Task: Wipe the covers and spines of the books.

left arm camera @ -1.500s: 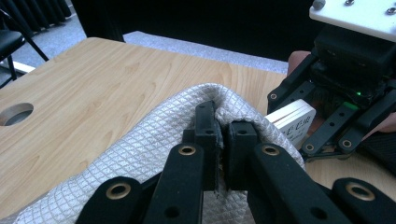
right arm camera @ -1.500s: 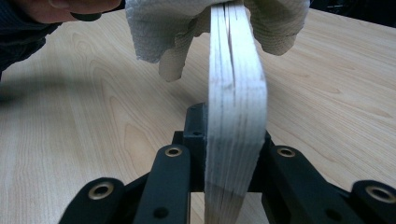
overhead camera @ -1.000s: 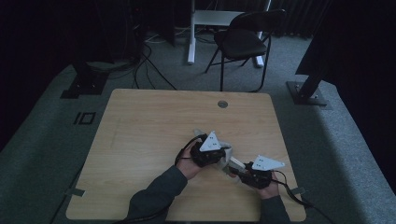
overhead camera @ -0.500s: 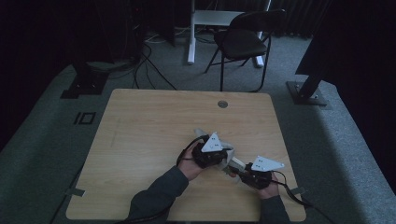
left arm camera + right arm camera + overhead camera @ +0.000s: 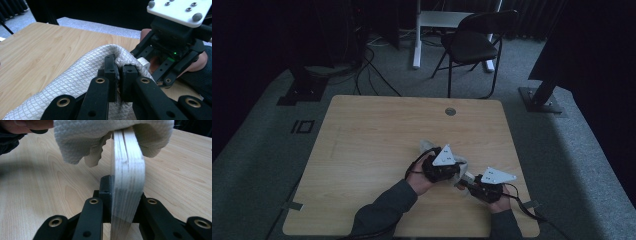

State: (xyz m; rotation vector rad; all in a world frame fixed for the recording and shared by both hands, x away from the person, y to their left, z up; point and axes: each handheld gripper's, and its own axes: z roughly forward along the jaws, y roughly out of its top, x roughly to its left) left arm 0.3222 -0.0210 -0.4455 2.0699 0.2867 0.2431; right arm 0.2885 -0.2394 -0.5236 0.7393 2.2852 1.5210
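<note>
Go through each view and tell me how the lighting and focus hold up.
High view: dim, surroundings nearly black, table evenly lit. Left gripper view: brighter, quilted cloth sharp, dark backdrop. Right gripper view: wooden piece and cloth close up, slightly soft.

I've got both hands low on the wooden counter (image 5: 362, 150), near its right front. My left gripper (image 5: 443, 167) sits against a pale cloth (image 5: 428, 146), touching it. My right gripper (image 5: 489, 186) is just beside it, a pale piece (image 5: 467, 177) between the two. Black folding chair (image 5: 472, 42) stands on the floor beyond the counter.
</note>
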